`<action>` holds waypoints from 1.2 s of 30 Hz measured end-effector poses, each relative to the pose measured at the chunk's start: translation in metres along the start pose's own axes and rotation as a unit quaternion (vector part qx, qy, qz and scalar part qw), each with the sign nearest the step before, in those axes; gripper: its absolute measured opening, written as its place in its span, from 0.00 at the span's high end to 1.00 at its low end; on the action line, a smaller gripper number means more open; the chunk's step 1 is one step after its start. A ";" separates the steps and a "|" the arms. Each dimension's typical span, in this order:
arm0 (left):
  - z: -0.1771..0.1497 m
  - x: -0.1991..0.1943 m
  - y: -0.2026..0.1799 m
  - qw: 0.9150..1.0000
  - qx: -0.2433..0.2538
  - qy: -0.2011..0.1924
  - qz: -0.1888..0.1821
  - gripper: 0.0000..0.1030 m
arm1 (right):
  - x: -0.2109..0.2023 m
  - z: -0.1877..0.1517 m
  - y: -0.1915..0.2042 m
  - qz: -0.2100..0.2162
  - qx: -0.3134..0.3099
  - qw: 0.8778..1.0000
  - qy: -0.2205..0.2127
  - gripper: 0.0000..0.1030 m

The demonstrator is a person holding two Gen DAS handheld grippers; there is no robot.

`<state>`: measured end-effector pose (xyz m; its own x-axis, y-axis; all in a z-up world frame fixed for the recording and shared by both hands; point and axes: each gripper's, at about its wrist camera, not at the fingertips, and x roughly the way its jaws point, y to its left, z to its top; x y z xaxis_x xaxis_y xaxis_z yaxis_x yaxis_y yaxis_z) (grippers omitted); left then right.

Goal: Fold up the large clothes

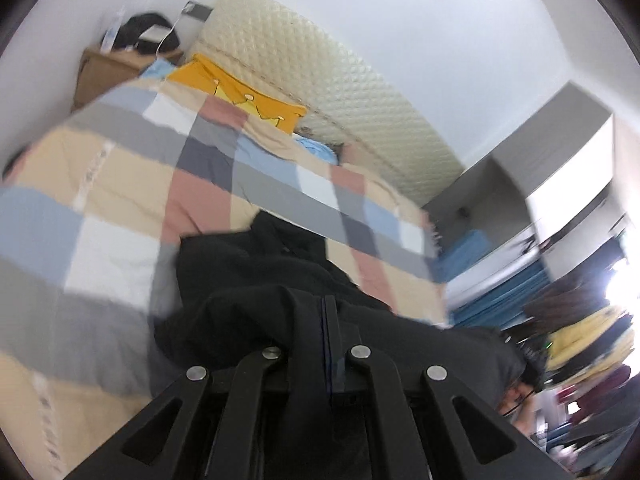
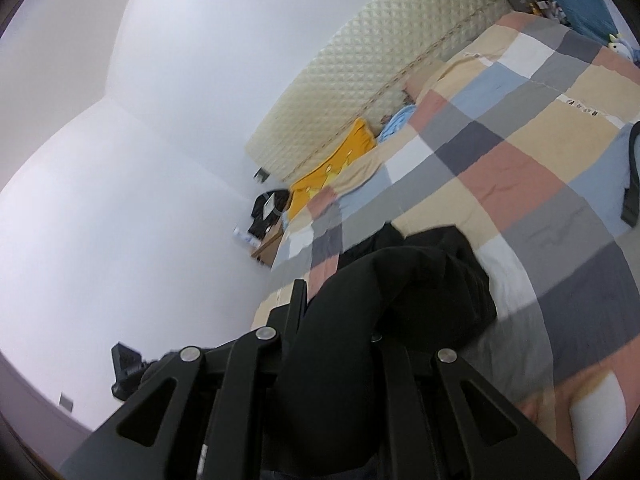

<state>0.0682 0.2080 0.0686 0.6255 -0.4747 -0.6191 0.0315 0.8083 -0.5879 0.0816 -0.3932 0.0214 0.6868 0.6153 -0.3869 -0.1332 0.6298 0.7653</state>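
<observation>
A large black garment hangs over the checked bedspread. In the left wrist view my left gripper has its fingers pressed together on a fold of the black cloth, which drapes over the fingers. In the right wrist view my right gripper is shut on a thick bunch of the same black garment. The cloth covers its right finger; only the left finger shows. Both grippers hold the garment above the bed.
A quilted cream headboard stands behind the bed, with a yellow pillow and a light blue one. A cardboard box with a black bag sits beside the bed. Shelves and hanging clothes fill the right side. White walls surround.
</observation>
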 end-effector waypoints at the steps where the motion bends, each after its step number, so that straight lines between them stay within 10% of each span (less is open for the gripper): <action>1: 0.009 0.010 -0.001 1.000 0.004 0.004 0.012 0.95 | 0.015 0.013 -0.004 -0.019 0.004 1.000 -0.011 0.88; 21: 0.111 0.283 0.076 0.963 -0.069 0.083 0.248 0.94 | 0.257 0.101 -0.103 -0.243 0.100 0.964 0.042 0.87; 36: 0.111 0.383 0.107 0.950 -0.086 0.131 0.271 0.93 | 0.351 0.080 -0.188 -0.317 0.118 0.934 0.117 0.87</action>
<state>0.3971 0.1511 -0.1735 0.2975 -0.0938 -0.9501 -0.3817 0.9005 -0.2084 0.4051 -0.3334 -0.2168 0.3947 0.2588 -0.8816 0.4280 0.7973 0.4257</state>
